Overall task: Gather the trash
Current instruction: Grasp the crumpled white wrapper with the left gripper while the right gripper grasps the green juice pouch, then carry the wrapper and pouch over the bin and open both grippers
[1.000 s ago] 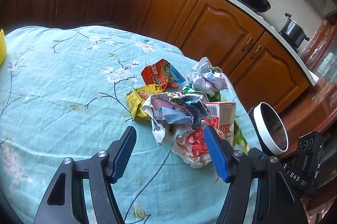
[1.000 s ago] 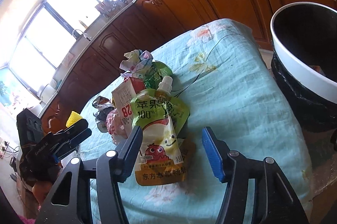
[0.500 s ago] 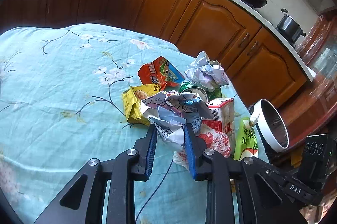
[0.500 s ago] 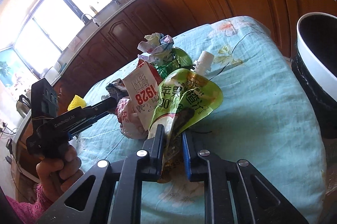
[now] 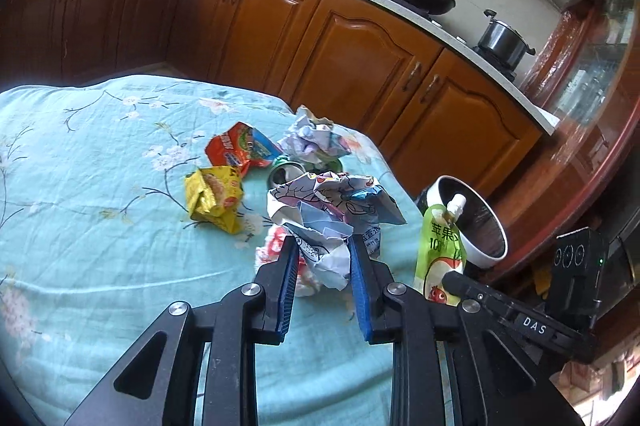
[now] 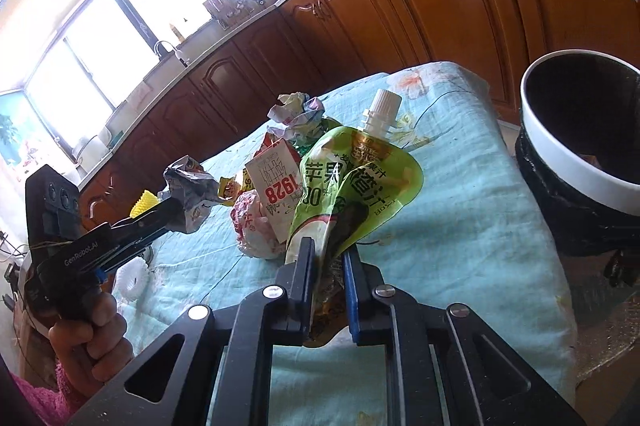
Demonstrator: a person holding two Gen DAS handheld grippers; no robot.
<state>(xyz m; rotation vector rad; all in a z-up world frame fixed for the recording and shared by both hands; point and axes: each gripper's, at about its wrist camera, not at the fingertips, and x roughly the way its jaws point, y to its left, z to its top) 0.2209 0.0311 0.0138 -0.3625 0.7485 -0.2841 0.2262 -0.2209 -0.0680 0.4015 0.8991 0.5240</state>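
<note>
On the floral blue tablecloth (image 5: 100, 226), most of the trash is lying uncollected: a yellow wrapper (image 5: 214, 196), a red snack bag (image 5: 236, 150), a far paper ball (image 5: 314, 140), a milk carton (image 6: 276, 186) and a red-and-white wrapper (image 6: 250, 230) are waiting in a loose pile. The left gripper (image 5: 322, 246) is clamping its jaws narrowly on a crumpled paper wad (image 5: 328, 214), which looks raised off the cloth. The right gripper (image 6: 328, 254) is pinching the bottom of a green juice pouch (image 6: 352, 186), jaws nearly together, holding it upright. The bin (image 6: 584, 146) is standing just beyond the table edge, so I judge the job barely started, with two pieces in hand.
</note>
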